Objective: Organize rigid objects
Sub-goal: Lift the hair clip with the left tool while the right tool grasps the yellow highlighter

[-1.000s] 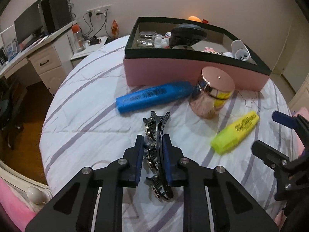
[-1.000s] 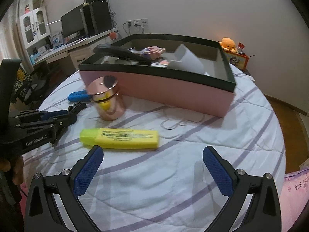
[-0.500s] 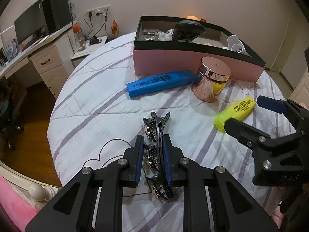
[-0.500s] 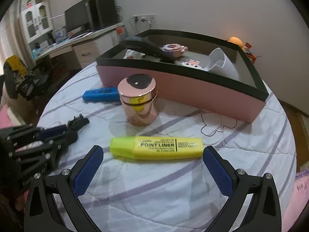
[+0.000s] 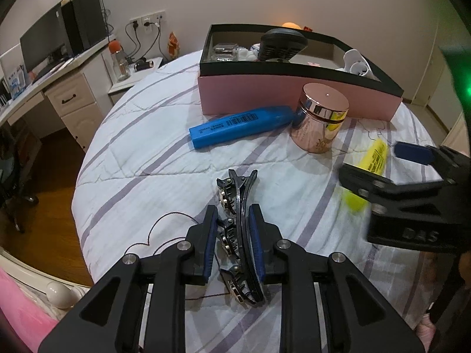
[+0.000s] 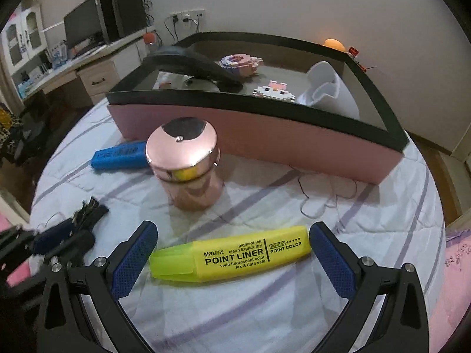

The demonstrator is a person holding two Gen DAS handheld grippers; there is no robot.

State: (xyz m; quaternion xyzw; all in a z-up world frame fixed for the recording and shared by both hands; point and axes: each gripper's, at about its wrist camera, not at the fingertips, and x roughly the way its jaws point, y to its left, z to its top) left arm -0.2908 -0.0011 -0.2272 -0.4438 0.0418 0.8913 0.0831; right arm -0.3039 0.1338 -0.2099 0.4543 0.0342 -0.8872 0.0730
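Two views split the scene between them. The left wrist view looks down on the left tool point(image 5: 233, 242), whose blue pads sit close together on either side of a black hair clip point(image 5: 240, 235) with metal studs; its jaws are opening slightly, and the right pad touches the clip while a thin gap shows at the left one. The clip lies on the striped bed cover point(image 5: 147, 158). Only this view shows the full length of the blue marker point(image 5: 241, 126) with its barcode, lying in front of the pink box point(image 5: 250, 94) and touching the rose-gold jar point(image 5: 321, 122). Here the yellow highlighter point(image 5: 374, 161) is half hidden behind the right tool.

The right wrist view gives what that one hides: the right tool point(image 6: 232, 257) stands wide, its pads on either end of the highlighter point(image 6: 232, 257) without touching it, and the printed label reads POINT LINER. The jar point(image 6: 188, 161) stands just beyond, with the blue marker point(image 6: 120, 156) mostly behind it. This view also looks deeper into the box point(image 6: 265, 135), showing small pixel-block figures point(image 6: 273, 89), a white cup point(image 6: 326, 88) and a dark curved object point(image 6: 197, 67). The left tool point(image 6: 67, 235) appears blurred at the left edge.
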